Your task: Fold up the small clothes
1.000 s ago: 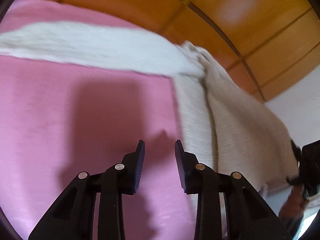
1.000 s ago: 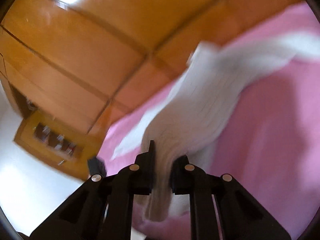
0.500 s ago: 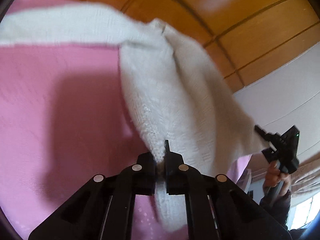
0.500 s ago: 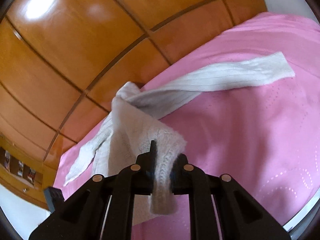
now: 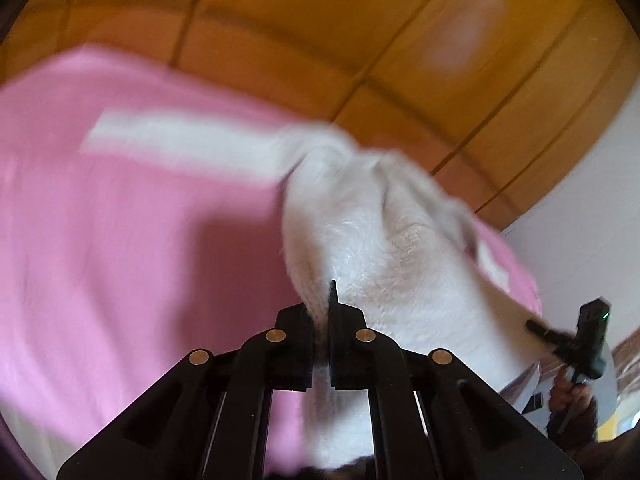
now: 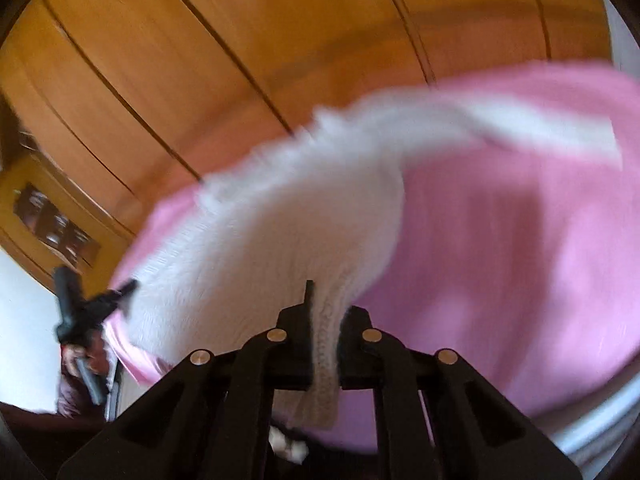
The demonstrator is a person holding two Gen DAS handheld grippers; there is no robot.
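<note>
Left gripper [image 5: 321,312]: my jaws clamped on one hem corner of the white knit sweater [image 5: 384,248].
Right gripper [image 6: 324,320]: clamped on the other corner, ribbed edge hanging through.
Sweater position: lifted between both grippers above the pink bedspread [image 5: 120,240]; one sleeve trails on it.
Left view only: my right gripper, white wall [image 5: 592,184].
Right view only: wooden shelf [image 6: 52,220] beside the wardrobe doors [image 6: 240,40].
Image quality: blurred.

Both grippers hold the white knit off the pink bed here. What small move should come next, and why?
Probably draw both grippers apart and lower the white knit garment flat onto the pink bedspread. The left gripper and right gripper each pinch an edge, the body hangs bunched between them, and one sleeve trails across the bed.
</note>
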